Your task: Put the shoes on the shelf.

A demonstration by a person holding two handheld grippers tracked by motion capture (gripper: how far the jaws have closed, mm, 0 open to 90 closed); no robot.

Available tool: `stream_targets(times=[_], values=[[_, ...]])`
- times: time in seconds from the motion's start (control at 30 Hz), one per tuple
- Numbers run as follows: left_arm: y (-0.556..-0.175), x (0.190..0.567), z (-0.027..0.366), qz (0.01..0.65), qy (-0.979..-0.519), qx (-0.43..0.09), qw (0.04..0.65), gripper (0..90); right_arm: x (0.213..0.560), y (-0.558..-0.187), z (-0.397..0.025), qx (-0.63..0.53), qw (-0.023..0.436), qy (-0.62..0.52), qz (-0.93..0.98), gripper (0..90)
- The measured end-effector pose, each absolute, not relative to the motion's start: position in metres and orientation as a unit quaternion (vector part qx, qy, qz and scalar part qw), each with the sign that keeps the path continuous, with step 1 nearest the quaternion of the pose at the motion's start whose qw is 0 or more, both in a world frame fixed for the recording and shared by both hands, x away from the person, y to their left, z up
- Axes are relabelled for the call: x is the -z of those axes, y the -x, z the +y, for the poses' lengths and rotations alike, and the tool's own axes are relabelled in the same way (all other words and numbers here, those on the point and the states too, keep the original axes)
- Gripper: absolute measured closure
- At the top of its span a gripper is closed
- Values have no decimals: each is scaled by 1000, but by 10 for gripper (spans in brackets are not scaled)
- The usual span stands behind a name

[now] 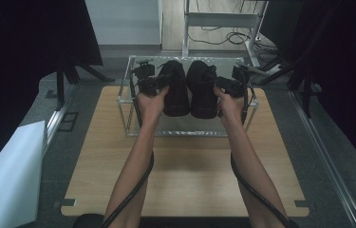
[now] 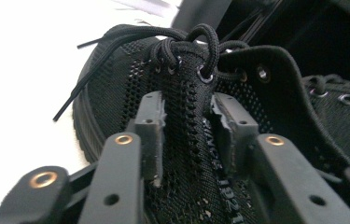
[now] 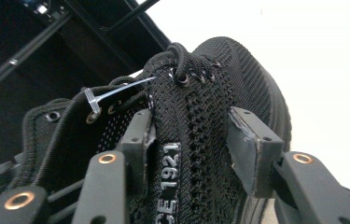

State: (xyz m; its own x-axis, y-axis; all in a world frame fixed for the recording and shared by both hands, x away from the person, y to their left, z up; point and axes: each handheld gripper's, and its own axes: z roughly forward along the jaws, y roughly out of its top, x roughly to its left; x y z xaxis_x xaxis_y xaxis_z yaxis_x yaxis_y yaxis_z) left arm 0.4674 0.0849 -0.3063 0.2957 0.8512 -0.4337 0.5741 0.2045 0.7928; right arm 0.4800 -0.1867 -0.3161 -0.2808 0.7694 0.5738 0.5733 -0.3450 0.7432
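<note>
The left gripper (image 2: 187, 128) is pinching the tongue of a black mesh lace-up shoe (image 2: 130, 88), its two black jaws pressed against either side of the tongue just below the knotted black laces (image 2: 182, 42). In the high view the left gripper (image 1: 148, 85) is sitting at the outer side of that left-hand shoe (image 1: 174, 90), with the left hand (image 1: 151, 102) wrapped around it.

The right gripper (image 3: 189, 140) is doing the same on a second black mesh lace-up shoe (image 3: 238, 74): jaws closed on the tongue, which is carrying white lettering reading "1921" (the rest of the print is cut off). A thin white plastic tag (image 3: 112, 95) is passing through an eyelet of this shoe, beside the laces. From above, the right gripper (image 1: 229, 86) is flanking the right-hand shoe (image 1: 202, 90), held by the right hand (image 1: 230, 105).

Both shoes are hanging side by side, touching or very nearly so, toes pointing down toward the person, held up over a clear-walled rectangular box with a metal frame (image 1: 124, 102). Whether the soles are touching the box floor, I cannot tell.

The box is standing on the far half of a light wooden tabletop (image 1: 190, 171). Black cables (image 1: 140, 187) are trailing from each gripper along the forearms toward the bottom of the high view. A white sheet-like panel (image 1: 9, 175) is lying off the table's left edge, on the grey floor (image 1: 334, 142).
</note>
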Motion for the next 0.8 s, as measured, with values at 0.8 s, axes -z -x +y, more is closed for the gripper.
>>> stream_targets(times=[0.8], values=[[-408, 305, 133, 522, -627, -135, 562, 669, 300, -429, -239, -603, 71, -533, 589, 631]])
